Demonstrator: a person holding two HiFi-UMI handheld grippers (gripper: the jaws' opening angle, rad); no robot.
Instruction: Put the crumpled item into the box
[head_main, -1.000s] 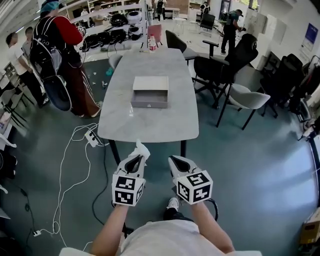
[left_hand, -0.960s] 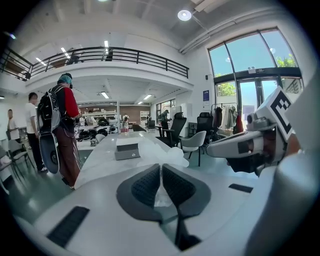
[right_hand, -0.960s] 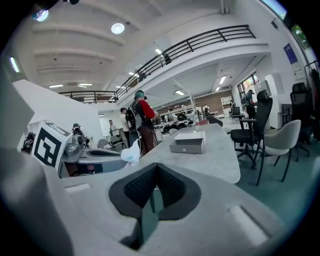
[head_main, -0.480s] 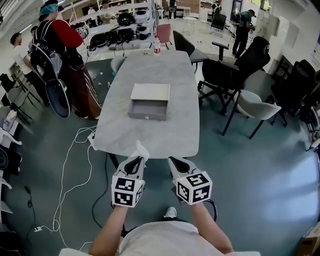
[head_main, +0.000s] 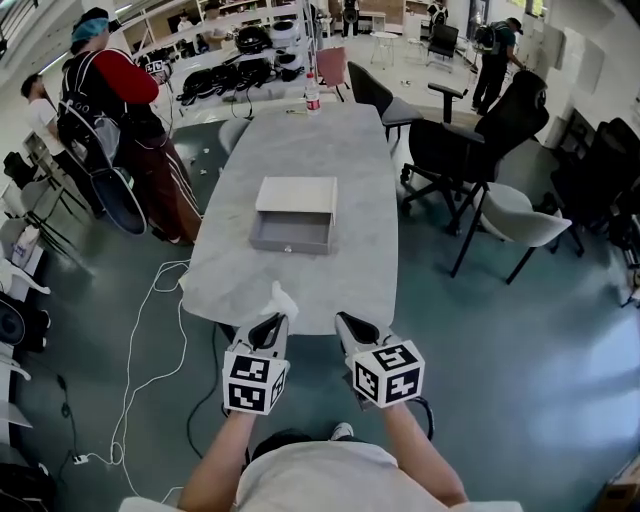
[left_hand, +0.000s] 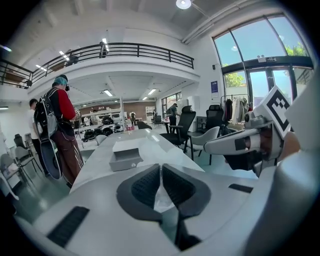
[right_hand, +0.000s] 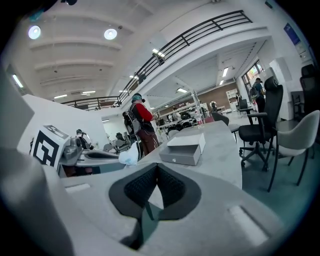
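1. The box (head_main: 293, 213) sits mid-table (head_main: 340, 270), almost straight ahead of the left gripper (head_main: 274, 318) and well apart from it, its long side lying across the approach.
2. The left gripper is clenched on the crumpled item (head_main: 281, 298), a white wad poking past its tips over the table's near edge.
3. The right gripper (head_main: 346, 322), alongside, is pinched together on nothing.

No text, label, brand or number is legible anywhere.
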